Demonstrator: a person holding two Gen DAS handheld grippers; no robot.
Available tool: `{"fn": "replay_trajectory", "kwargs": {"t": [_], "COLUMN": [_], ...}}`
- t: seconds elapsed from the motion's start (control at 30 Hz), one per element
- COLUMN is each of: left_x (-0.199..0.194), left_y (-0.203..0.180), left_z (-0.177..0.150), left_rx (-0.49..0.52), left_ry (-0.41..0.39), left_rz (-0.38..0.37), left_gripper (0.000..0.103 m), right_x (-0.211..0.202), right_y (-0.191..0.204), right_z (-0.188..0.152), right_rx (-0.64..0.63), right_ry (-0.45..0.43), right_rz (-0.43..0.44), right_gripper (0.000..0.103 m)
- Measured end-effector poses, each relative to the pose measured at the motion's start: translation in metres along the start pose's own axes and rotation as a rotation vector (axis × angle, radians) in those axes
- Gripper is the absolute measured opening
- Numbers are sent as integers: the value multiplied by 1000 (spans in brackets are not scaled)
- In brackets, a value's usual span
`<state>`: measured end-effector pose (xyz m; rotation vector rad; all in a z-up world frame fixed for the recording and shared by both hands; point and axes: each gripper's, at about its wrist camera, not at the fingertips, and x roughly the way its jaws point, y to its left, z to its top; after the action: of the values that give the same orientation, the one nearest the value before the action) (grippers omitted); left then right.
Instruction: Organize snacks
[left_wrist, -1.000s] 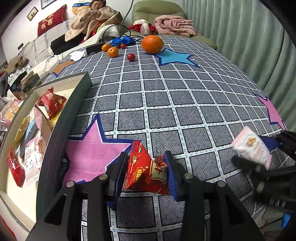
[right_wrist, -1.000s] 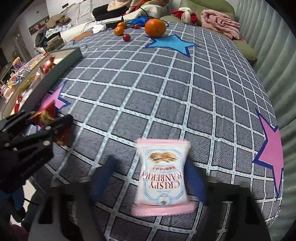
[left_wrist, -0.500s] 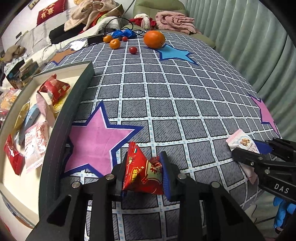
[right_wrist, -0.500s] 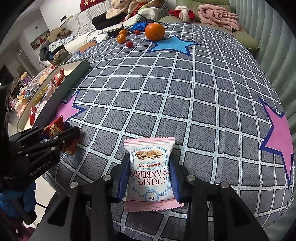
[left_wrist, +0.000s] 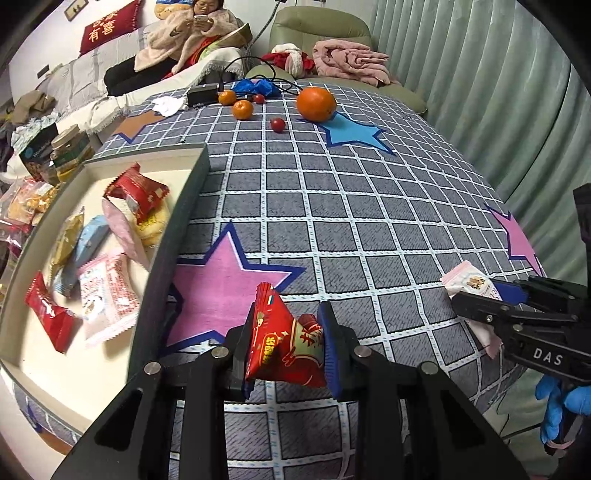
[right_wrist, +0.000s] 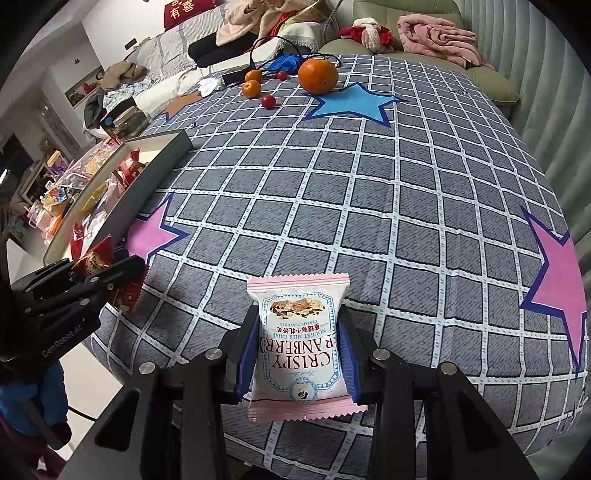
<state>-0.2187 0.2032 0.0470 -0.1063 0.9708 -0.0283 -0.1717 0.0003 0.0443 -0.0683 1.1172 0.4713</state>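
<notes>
My left gripper (left_wrist: 288, 350) is shut on a red snack packet (left_wrist: 286, 347), held just above the checked cloth near a pink star. The same packet (right_wrist: 96, 262) shows at the left of the right wrist view. My right gripper (right_wrist: 298, 350) is shut on a pink and white cranberry crisp packet (right_wrist: 299, 347), lifted over the table's near edge; that pink packet (left_wrist: 472, 282) shows at the right of the left wrist view. A dark-rimmed tray (left_wrist: 173, 236) left of the red packet holds several snack packets (left_wrist: 107, 295).
A large orange (left_wrist: 316, 103), two small oranges (left_wrist: 242, 109) and small red fruits (left_wrist: 277, 124) lie at the table's far end beside a cable and a black box. A person sits on the sofa behind. A curtain hangs along the right side. Jars and bags crowd the far left.
My left gripper has closed on the red packet and lifted it off the cloth, moving toward the tray. The right gripper has kept its hold on the pink packet, tilting a little.
</notes>
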Motion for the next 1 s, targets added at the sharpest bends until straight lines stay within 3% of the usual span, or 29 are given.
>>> {"fn": "replay_trajectory", "kwargs": {"t": [0.47,0.7,1.0], "left_x": [3,8,-17], "left_y": [23,17,4], "left_z": [-11,-13,9], "left_rx": [-41,-24,17], "left_ry": [36,58,0], "left_rz": [-6,-12,-11], "left_gripper": [32,31,31], "right_x": [9,7,-3], "right_y": [-4,-5,2], "right_z": [-4,-2,13], "right_rx": [6,14,-11], "right_ry": [15,3,-26], "right_rz": [13,32,42], "right_gripper": [41,41,41]}}
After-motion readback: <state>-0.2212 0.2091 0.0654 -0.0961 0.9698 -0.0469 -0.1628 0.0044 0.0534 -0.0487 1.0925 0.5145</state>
